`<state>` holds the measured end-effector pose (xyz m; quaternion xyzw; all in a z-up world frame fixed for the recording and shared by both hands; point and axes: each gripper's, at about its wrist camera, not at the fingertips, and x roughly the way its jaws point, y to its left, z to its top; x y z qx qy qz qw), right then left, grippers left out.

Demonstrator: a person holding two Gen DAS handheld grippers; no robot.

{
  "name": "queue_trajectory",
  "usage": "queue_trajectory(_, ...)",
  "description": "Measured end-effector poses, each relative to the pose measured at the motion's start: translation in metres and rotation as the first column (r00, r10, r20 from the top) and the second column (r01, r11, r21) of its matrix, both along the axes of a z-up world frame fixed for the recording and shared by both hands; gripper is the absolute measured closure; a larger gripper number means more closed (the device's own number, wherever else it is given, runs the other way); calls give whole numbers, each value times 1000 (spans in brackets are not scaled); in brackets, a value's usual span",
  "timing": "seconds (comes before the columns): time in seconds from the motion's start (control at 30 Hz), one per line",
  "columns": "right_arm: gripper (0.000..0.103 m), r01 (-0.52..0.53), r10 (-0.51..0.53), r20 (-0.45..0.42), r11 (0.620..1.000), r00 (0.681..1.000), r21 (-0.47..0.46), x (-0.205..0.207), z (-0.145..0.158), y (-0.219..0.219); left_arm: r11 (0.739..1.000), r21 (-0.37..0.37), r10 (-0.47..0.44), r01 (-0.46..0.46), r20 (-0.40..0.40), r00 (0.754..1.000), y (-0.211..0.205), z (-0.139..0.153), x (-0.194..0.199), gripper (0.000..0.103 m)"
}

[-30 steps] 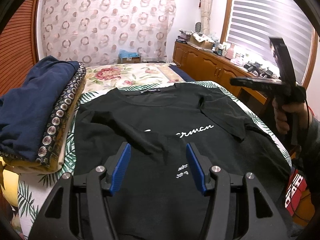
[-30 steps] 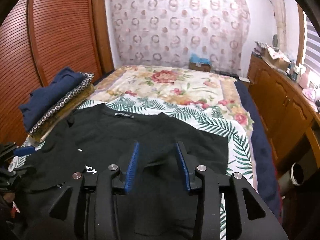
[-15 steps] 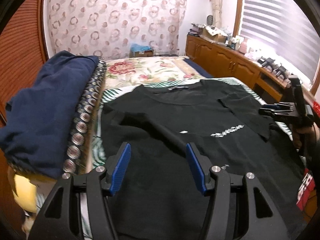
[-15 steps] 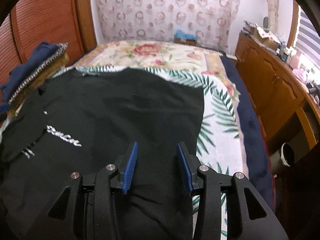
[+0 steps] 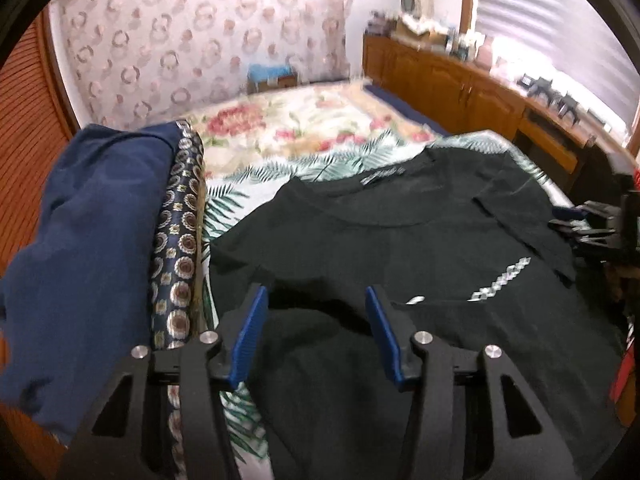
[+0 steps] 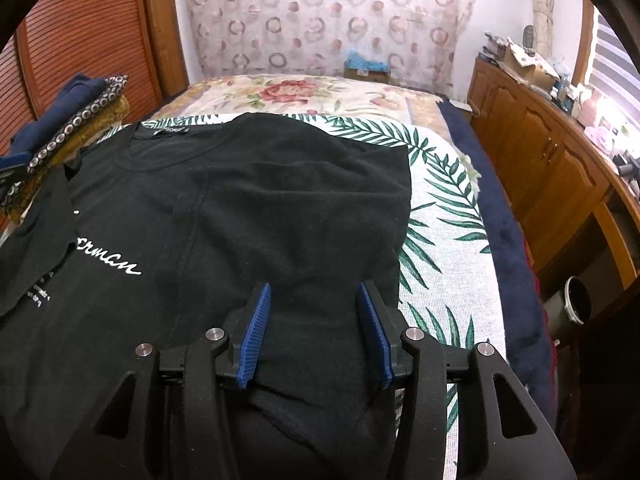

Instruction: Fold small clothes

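A black T-shirt (image 5: 400, 248) with white script lettering lies flat on the bed, collar at the far end. In the right wrist view the T-shirt (image 6: 240, 200) has its right side and sleeve folded in over the chest. My left gripper (image 5: 316, 300) hovers low over the shirt's left part beside the clothes pile. Its jaws are closing, with a low ridge of black cloth below them and the pads not pressing on it. My right gripper (image 6: 313, 296) sits over the folded right side. Its jaws are opening, with cloth lying loose between them. The right gripper (image 5: 580, 224) also shows at the shirt's right edge.
A pile of folded clothes (image 5: 88, 240), navy on top with a patterned one beneath, stands left of the shirt. The leaf-print bed cover (image 6: 440, 200) shows to the right. A wooden cabinet (image 5: 460, 80) runs along the right wall, a bin (image 6: 576, 300) on the floor beside it.
My left gripper has slid left across the shirt toward the clothes pile, its jaws a little narrower. My right gripper has sunk onto the shirt's folded right side and its jaws have widened slightly.
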<state>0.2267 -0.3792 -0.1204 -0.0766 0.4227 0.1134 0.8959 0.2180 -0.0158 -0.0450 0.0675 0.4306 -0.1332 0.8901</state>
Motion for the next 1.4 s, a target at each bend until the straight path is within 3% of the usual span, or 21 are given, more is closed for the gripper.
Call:
queue_trajectory(0.3, 57, 1, -1, 2, 1000, 1000, -4, 0, 0, 1, 987, 158, 21, 0, -135, 991, -9, -35, 41, 58)
queue_trajectory(0.47, 57, 1, -1, 2, 1000, 1000, -4, 0, 0, 1, 986, 168, 26, 0, -154, 988, -10, -45, 53, 64)
queue_trajectory(0.57, 57, 0, 0, 1, 1000, 1000, -5, 0, 0, 1, 989, 148, 15, 7, -147, 989, -8, -44, 56, 75)
queue_trajectory(0.6, 57, 0, 0, 1, 1000, 1000, -5, 0, 0, 1, 990, 140, 8, 13, -146, 989, -6, -44, 56, 86)
queue_trajectory(0.63, 57, 0, 0, 1, 1000, 1000, -4, 0, 0, 1, 990, 138, 2, 17, -140, 990, -6, -43, 55, 96)
queue_trajectory(0.7, 57, 0, 0, 1, 1000, 1000, -5, 0, 0, 1, 990, 142, -1, 18, -120, 993, -5, -40, 52, 101)
queue_trajectory(0.97, 57, 0, 0, 1, 1000, 1000, -5, 0, 0, 1, 988, 101, 109, -119, 91, 990, 39, 28, 37, 103)
queue_trajectory(1.13, 57, 0, 0, 1, 1000, 1000, -6, 0, 0, 1, 985, 64, 148, -158, 138, 979, 71, 53, 28, 103)
queue_trajectory(1.4, 54, -3, 3, 1, 1000, 1000, 1, 1, 2, 1, 990, 37, 126, -134, 164, 978, 71, 60, 7, 103)
